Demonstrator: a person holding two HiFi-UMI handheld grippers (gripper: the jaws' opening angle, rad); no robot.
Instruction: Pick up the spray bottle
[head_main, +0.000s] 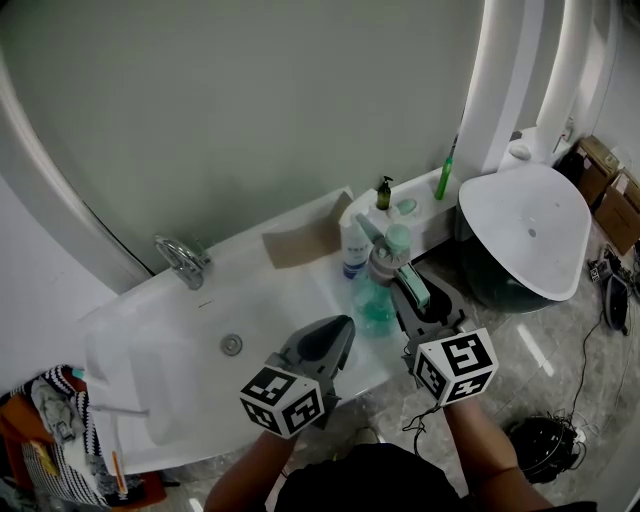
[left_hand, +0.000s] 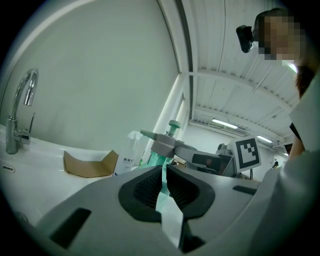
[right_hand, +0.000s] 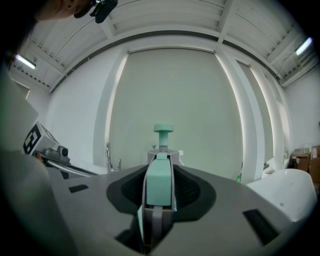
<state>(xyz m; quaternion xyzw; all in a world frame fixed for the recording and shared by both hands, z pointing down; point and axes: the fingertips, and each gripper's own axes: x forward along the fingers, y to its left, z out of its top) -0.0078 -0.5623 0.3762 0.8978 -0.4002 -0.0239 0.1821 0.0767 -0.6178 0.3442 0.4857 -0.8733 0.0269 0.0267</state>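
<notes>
Counter (head_main: 150, 345) of white moulded sink carries the translucent teal spray bottle (head_main: 374, 306) with its grey head, upright near the right edge. The right gripper (right_hand: 160, 172) has its fingers clamped on the bottle's mint-green handle (head_main: 417, 287). The left gripper (head_main: 340, 330) hovers just beside the body, fingers nearly together, holding nothing. The grasp looks made, so lifting seems next, and that calls for a straight, upright rise.

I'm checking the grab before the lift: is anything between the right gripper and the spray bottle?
Nothing visible. The right gripper is closed on the mint handle of the spray bottle, with nothing in between. The left gripper sits beside its body, and a white bottle stands just behind.
</notes>
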